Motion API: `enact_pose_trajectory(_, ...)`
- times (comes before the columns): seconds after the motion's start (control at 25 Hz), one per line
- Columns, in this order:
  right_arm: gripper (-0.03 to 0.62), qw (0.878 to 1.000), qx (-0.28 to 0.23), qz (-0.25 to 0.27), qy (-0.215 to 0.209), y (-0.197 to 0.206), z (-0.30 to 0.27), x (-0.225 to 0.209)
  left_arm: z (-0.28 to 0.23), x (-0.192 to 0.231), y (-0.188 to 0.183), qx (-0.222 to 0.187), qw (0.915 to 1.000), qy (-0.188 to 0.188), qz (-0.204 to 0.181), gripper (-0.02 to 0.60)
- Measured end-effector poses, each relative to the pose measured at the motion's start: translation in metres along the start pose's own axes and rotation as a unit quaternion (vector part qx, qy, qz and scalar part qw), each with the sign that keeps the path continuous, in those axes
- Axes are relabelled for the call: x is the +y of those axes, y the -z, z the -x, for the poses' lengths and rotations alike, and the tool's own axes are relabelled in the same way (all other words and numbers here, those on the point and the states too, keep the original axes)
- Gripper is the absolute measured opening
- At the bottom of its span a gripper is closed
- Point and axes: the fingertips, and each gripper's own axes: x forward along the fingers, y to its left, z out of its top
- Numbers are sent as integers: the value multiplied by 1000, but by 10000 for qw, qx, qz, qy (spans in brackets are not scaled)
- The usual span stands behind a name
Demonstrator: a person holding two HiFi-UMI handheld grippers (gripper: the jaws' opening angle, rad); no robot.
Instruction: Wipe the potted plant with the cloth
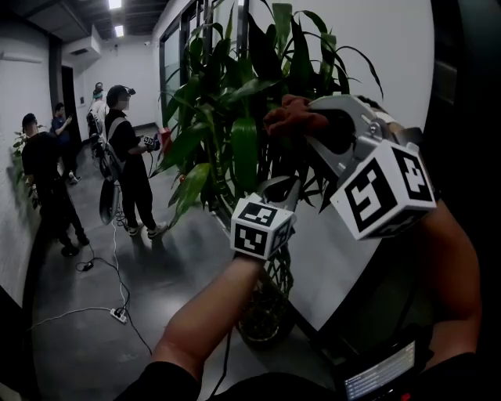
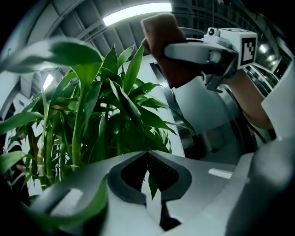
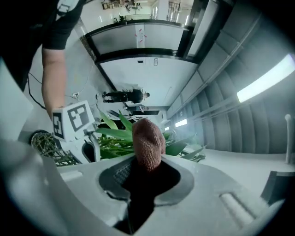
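Upper left: several people point(image 1: 131, 157) in dark clothes, standing on a glossy grey floor point(image 1: 172, 282). Lower left: a white cable point(image 1: 115, 258) trailing to a power strip point(image 1: 119, 315). Top left: ceiling lights point(image 1: 116, 6) glowing.
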Motion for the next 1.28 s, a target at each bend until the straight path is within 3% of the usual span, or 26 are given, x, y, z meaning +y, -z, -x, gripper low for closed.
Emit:
enact_pose_trajectory(0.2,58,9982,490,329,-144,43,-73,-6,-5,6,-1,-9,9999,-108,-19,17)
enact_pose_trajectory(0.36,58,9956,670,585,-280,57,-101,13,-11,6,1,-5,9999,-138,25,17)
enact_pose_trajectory(0.76,58,9958,470,548,-556,49,-90,54,-9,9,-5,-115,9999,-109,61,17)
enact_pose_trajectory(1.28,58,9953,488,288,-791,60,-76,102,10,5,25,149,9998,-113,-45,17)
